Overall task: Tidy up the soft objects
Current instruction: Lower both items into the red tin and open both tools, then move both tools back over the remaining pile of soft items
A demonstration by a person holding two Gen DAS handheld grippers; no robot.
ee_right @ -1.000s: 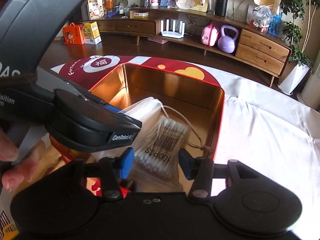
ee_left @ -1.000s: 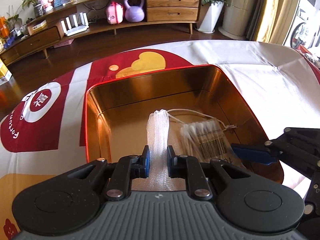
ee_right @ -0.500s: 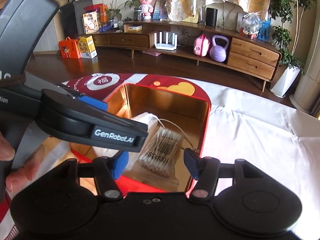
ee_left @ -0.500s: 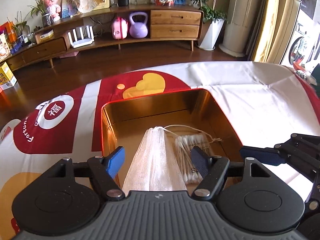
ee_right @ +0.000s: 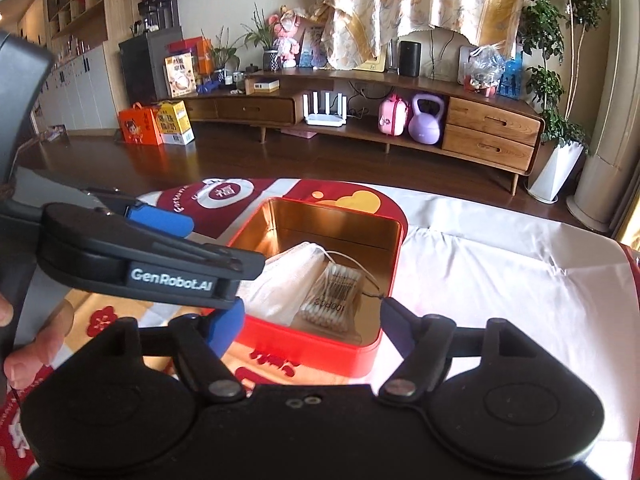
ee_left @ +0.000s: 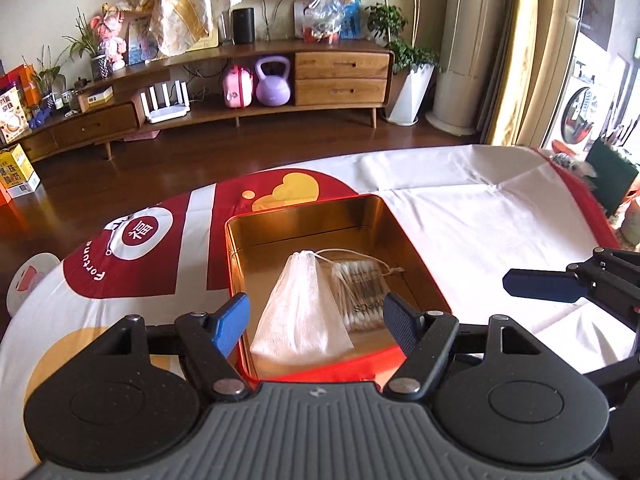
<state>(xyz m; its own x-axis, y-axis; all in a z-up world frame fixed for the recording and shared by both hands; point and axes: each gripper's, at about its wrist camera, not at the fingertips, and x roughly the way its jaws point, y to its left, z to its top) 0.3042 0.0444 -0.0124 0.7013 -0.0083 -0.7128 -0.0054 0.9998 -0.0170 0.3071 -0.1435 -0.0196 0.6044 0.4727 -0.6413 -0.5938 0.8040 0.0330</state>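
Left wrist view: your left gripper (ee_left: 316, 322) has let go of the white mesh pouch (ee_left: 301, 312); its jaws stand wide and empty, pulled back above the red tin (ee_left: 320, 372). The pouch lies inside, beside the cotton swab packet (ee_left: 358, 294).

Right wrist view: your right gripper (ee_right: 312, 326) has released the swab packet, jaws opening, nothing between them. Both items stowed; the tin sits on the counter (ee_right: 500, 288).

I am in a home's living room: a long low wooden sideboard (ee_left: 240, 92) stands on a dark wood floor (ee_left: 168, 160), carrying a router (ee_right: 325, 114), a purple kettlebell (ee_left: 273, 82), a speaker (ee_left: 243, 26) and potted plants (ee_right: 554, 80), with curtains (ee_left: 516, 52) beside it.
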